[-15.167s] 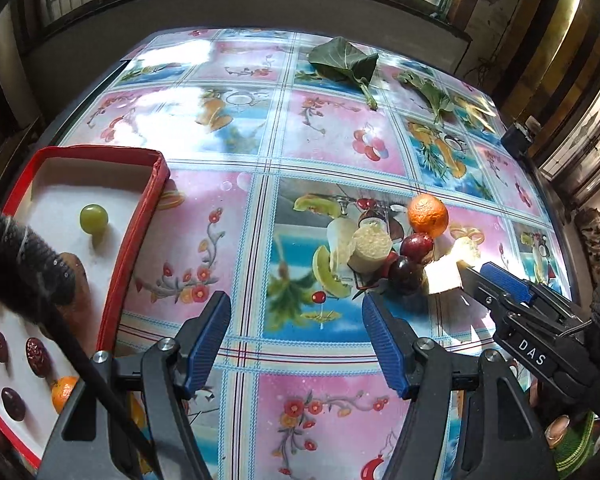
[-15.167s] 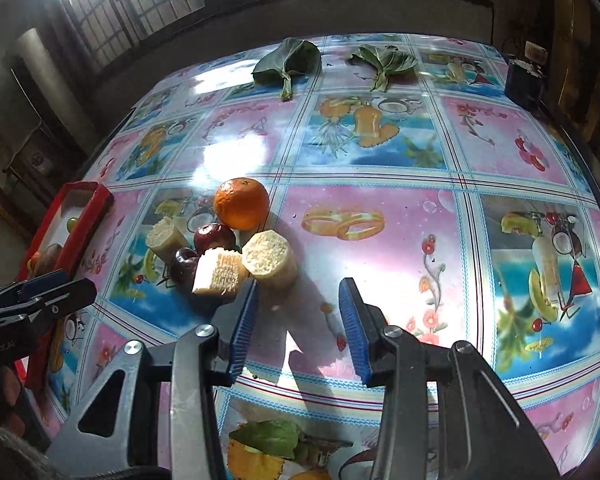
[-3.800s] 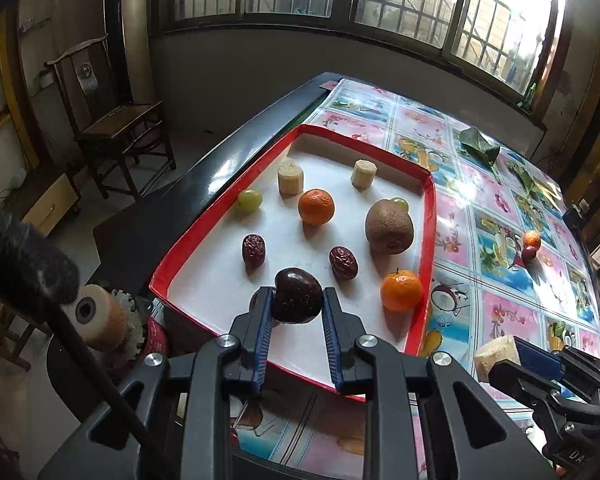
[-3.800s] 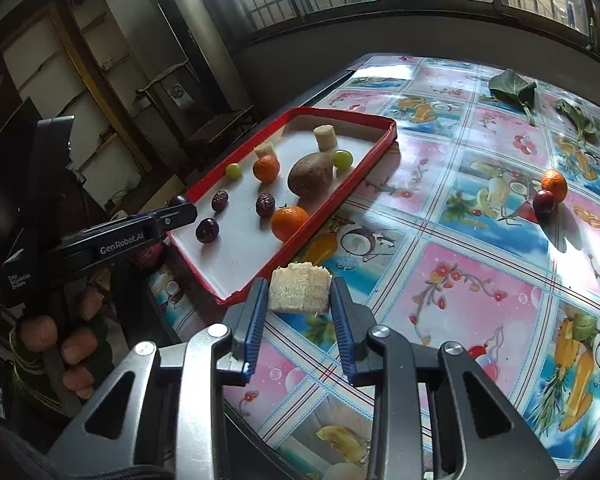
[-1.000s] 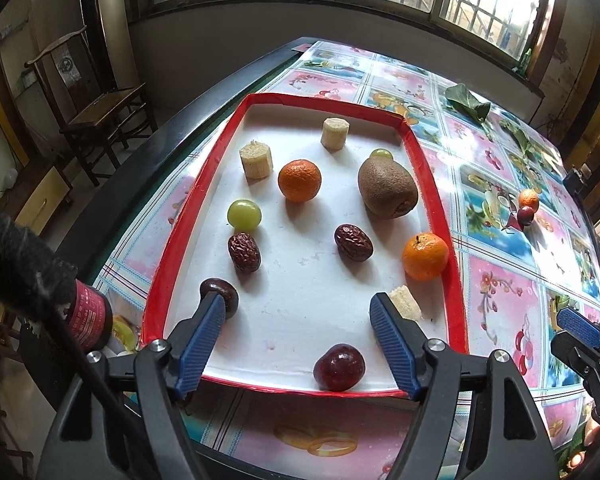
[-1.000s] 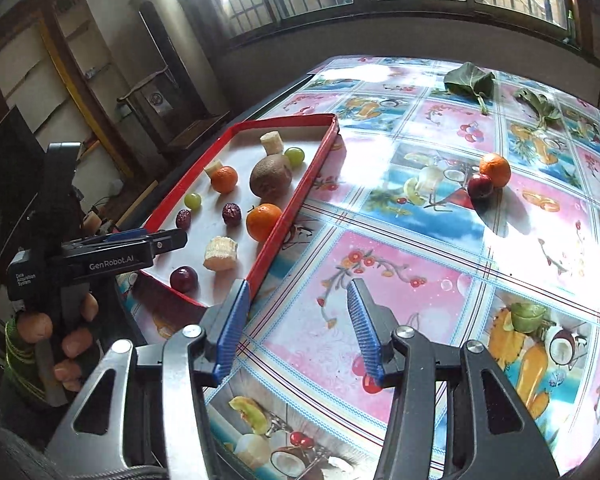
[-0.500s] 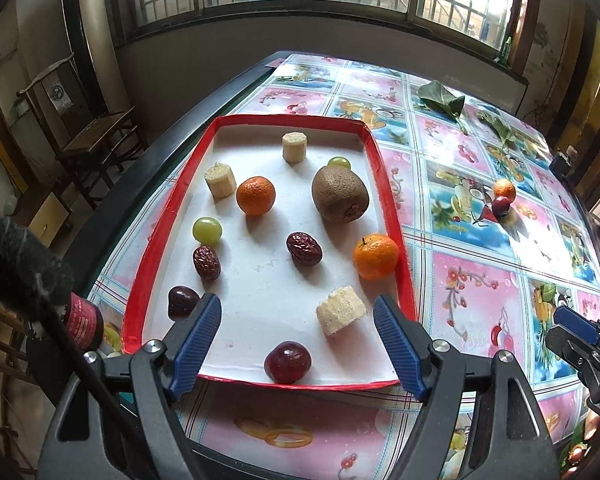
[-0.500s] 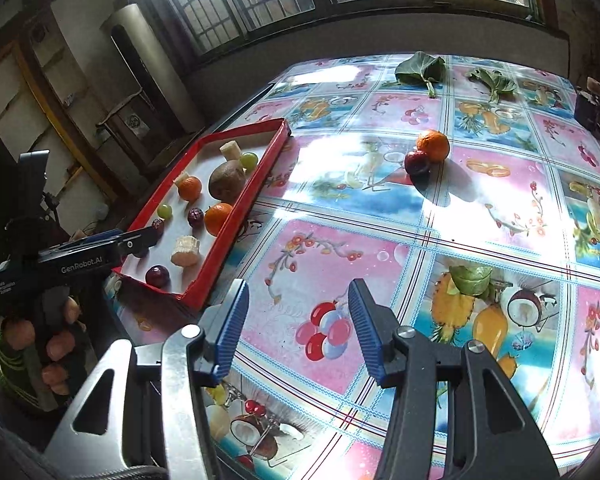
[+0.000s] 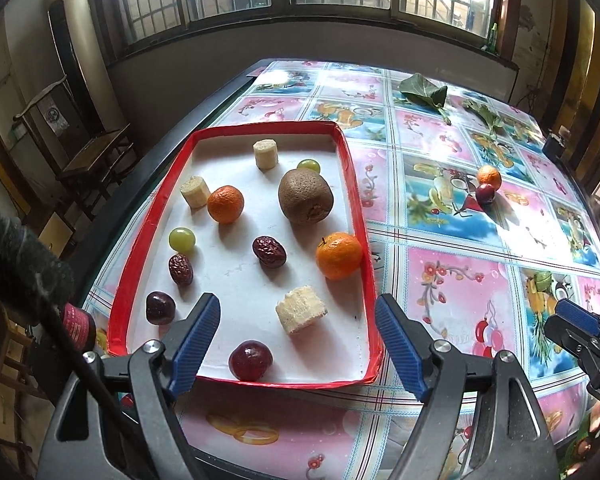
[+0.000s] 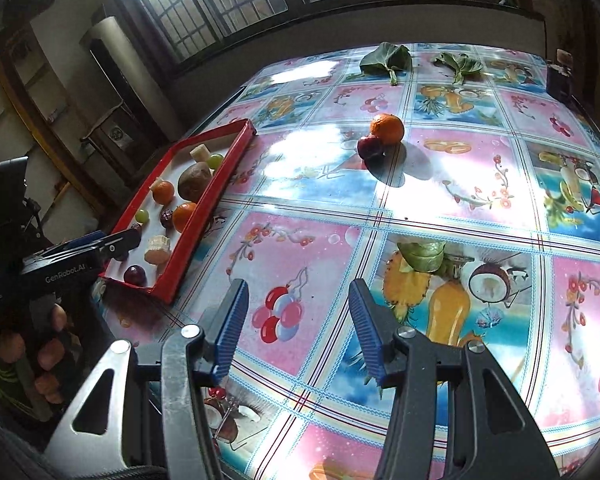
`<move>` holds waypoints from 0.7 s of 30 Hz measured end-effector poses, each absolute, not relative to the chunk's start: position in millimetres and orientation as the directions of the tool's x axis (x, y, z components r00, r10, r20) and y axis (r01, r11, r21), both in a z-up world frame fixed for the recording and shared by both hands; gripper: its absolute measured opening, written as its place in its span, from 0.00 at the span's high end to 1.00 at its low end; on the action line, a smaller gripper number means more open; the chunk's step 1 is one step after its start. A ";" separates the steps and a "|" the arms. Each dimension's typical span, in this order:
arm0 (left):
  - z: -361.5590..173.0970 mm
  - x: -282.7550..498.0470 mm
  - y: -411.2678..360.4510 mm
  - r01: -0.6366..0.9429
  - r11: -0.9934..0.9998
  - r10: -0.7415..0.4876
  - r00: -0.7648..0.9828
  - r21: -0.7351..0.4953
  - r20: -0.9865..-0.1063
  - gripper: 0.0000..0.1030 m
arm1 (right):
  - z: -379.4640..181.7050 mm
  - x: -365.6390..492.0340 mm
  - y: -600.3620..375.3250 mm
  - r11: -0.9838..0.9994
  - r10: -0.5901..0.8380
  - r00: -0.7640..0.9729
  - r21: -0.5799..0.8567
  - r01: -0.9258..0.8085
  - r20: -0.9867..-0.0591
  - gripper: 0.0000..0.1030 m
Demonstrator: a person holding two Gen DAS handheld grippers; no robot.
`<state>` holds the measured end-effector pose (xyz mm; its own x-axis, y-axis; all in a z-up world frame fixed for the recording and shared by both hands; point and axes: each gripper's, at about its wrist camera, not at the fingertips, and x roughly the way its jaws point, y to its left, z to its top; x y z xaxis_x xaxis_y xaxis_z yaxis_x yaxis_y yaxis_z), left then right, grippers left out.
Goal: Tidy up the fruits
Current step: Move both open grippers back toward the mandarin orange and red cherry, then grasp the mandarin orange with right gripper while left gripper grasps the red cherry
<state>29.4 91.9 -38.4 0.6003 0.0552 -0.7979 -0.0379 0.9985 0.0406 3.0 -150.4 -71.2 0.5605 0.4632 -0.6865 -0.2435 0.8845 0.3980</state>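
A red-rimmed white tray (image 9: 362, 216) (image 10: 216, 184) holds several fruits: a brown kiwi (image 9: 305, 196), two mandarins (image 9: 339, 255), green grapes, dried red dates, dark plums (image 9: 250, 360) and cut banana chunks (image 9: 301, 309). My left gripper (image 9: 298, 334) hangs open and empty over the tray's near end. An orange mandarin (image 10: 387, 129) and a dark red plum (image 10: 370, 147) lie together far out on the table. My right gripper (image 10: 296, 322) is open and empty above the printed tablecloth, well short of those two fruits.
The table carries a glossy fruit-print cloth (image 10: 460, 208). Two green leaves (image 10: 386, 60) lie at its far edge near the window wall. A dark box (image 10: 558, 70) stands at the far right corner. A chair (image 9: 96, 152) stands off the table's left side.
Both grippers have drawn away from the tray toward the right. The tray has slid leftward in the right wrist view, and the mandarin and plum now sit nearer its centre.
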 end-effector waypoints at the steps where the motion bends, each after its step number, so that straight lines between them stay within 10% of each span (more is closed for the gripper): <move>1: -38.3 29.9 89.3 -0.033 0.999 0.052 0.600 0.041 -0.798 0.23 | -71.5 3.8 -151.8 0.885 0.462 0.561 0.398 -0.241 -0.687 0.48; 21: -54.6 80.3 5.0 0.183 0.978 -0.181 0.500 -0.101 -0.847 0.22 | -66.8 114.8 -179.6 0.933 0.336 0.605 0.343 -0.108 -0.722 0.48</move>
